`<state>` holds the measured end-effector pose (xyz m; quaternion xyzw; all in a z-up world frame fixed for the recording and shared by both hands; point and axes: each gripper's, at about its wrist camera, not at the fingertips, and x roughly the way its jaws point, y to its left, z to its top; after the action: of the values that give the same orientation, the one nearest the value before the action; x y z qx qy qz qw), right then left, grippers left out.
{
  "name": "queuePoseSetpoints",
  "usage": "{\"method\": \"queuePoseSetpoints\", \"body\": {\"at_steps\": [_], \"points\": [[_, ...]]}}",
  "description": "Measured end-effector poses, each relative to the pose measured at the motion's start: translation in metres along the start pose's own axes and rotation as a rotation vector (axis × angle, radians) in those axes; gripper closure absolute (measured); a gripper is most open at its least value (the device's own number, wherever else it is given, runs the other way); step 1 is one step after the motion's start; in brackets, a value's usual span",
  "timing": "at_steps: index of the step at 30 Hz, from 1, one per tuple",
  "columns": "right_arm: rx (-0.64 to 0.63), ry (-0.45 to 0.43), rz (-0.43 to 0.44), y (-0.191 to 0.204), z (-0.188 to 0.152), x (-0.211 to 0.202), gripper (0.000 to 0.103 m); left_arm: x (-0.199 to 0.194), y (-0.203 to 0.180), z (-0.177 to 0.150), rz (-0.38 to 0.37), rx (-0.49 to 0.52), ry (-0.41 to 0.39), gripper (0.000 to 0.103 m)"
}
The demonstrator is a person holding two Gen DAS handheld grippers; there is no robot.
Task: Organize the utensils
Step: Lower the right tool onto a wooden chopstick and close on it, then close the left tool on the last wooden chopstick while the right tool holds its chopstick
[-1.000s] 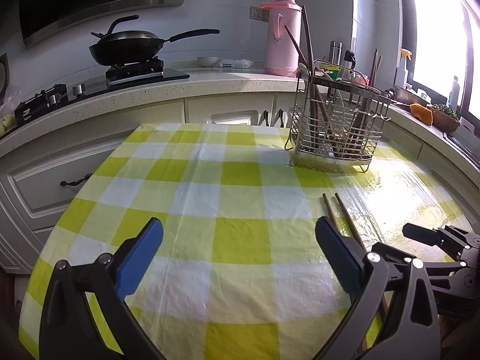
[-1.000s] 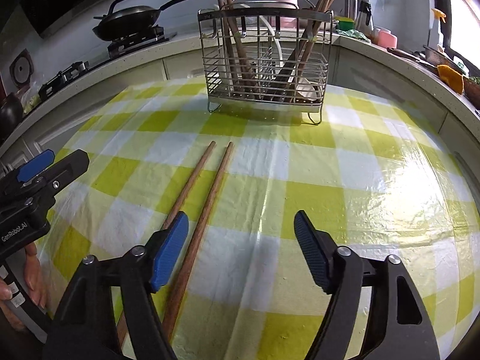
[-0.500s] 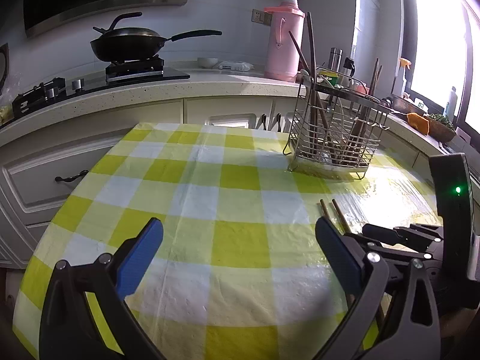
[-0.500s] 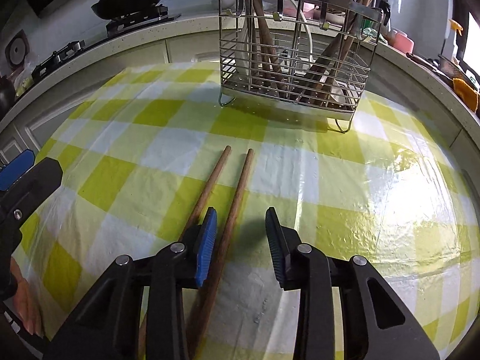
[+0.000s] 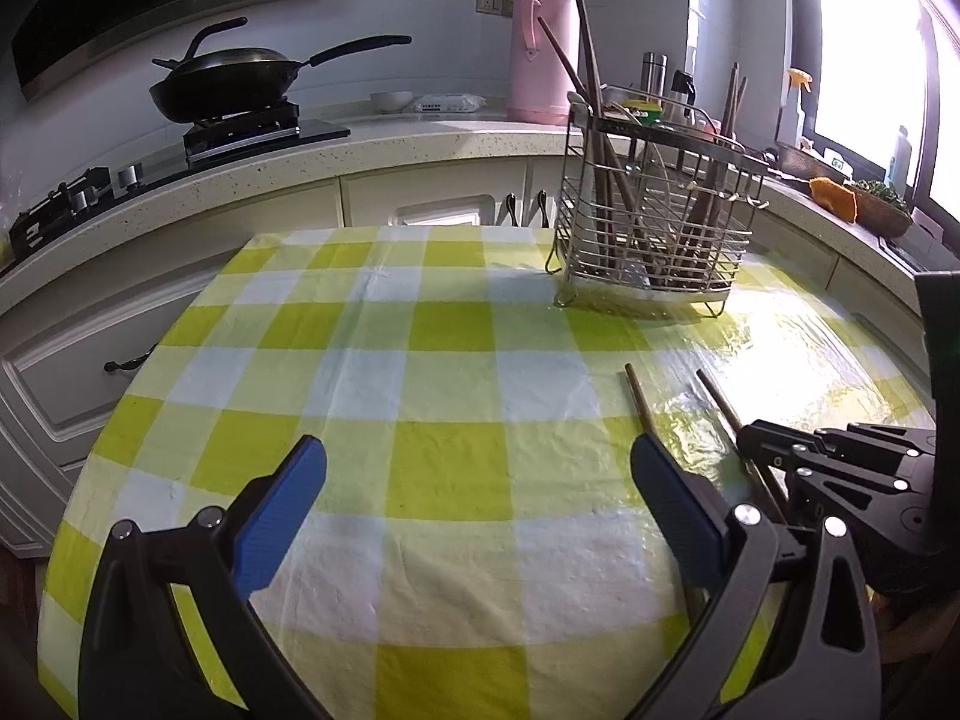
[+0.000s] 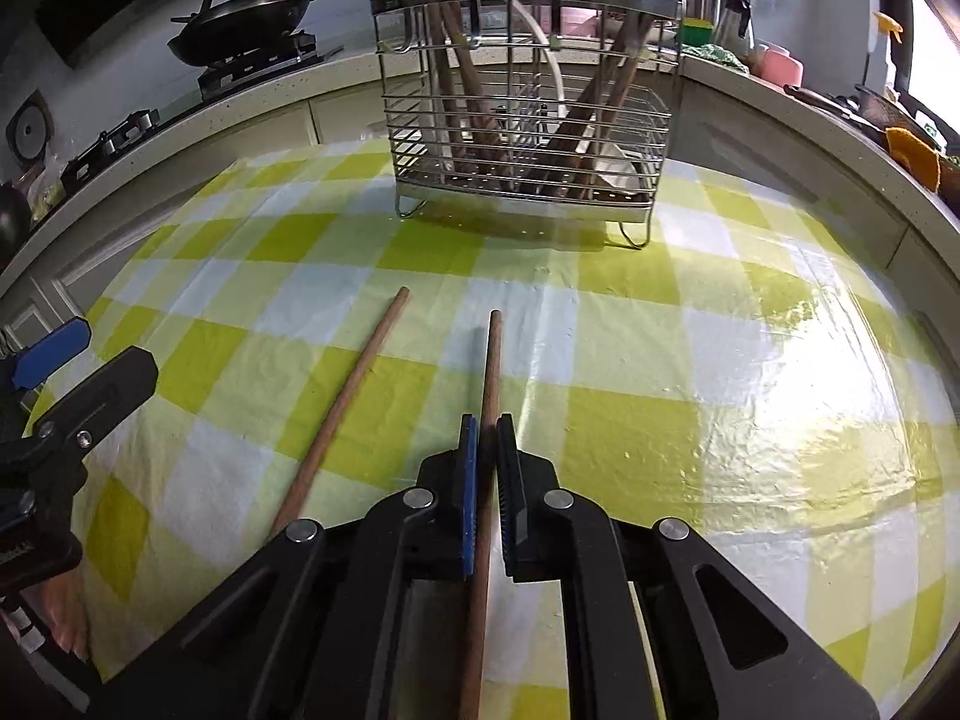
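Note:
Two wooden chopsticks lie on the yellow-checked tablecloth (image 5: 450,360). In the right wrist view my right gripper (image 6: 487,420) is closing on the right chopstick (image 6: 493,360), its blue pads pressed against both sides. The other chopstick (image 6: 354,396) lies free just to the left, angled away. A wire utensil rack (image 6: 528,120) with several chopsticks and spoons stands beyond them. In the left wrist view my left gripper (image 5: 477,456) hangs open over the cloth with nothing between its fingers. To its right are the right gripper (image 5: 750,438) and both chopsticks (image 5: 639,396).
A counter curves behind the table. On it are a black wok (image 5: 228,78) on a stove and a pink thermos (image 5: 540,42), with a basket (image 5: 876,210) by the window. A hand (image 6: 66,618) shows at the lower left.
The right gripper's jaws went from wide open to shut around the right chopstick as it moved forward over it. The left gripper stayed open and hardly moved.

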<state>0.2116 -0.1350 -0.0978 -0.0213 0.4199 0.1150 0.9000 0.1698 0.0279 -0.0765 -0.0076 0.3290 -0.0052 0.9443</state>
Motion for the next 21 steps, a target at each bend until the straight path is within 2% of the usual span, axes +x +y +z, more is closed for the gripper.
{"method": "queuePoseSetpoints", "body": {"at_steps": [5, 7, 9, 12, 15, 17, 19, 21], "points": [[0.043, -0.014, 0.001, -0.022, -0.005, -0.009, 0.095, 0.019, -0.028, 0.006, -0.024, 0.070, 0.069, 0.006], [0.064, -0.020, 0.004, -0.031, -0.007, -0.012, 0.095, 0.029, -0.038, 0.007, -0.037, 0.090, 0.108, 0.021], [0.084, -0.026, 0.009, -0.039, -0.008, -0.014, 0.095, 0.039, -0.046, 0.008, -0.053, 0.107, 0.146, 0.029], [0.107, -0.032, 0.018, -0.047, -0.009, -0.016, 0.095, 0.049, -0.059, 0.010, -0.085, 0.127, 0.181, 0.034], [0.120, -0.034, 0.029, -0.052, -0.010, -0.017, 0.095, 0.054, -0.073, 0.010, -0.085, 0.158, 0.196, 0.039], [0.126, -0.036, 0.039, -0.054, -0.011, -0.018, 0.095, 0.058, -0.080, 0.009, -0.077, 0.168, 0.214, 0.046], [0.127, -0.038, 0.048, -0.055, -0.011, -0.018, 0.095, 0.062, -0.083, 0.006, -0.076, 0.167, 0.237, 0.059], [0.128, -0.040, 0.059, -0.056, -0.011, -0.019, 0.095, 0.063, -0.083, 0.005, -0.072, 0.162, 0.234, 0.060]]}}
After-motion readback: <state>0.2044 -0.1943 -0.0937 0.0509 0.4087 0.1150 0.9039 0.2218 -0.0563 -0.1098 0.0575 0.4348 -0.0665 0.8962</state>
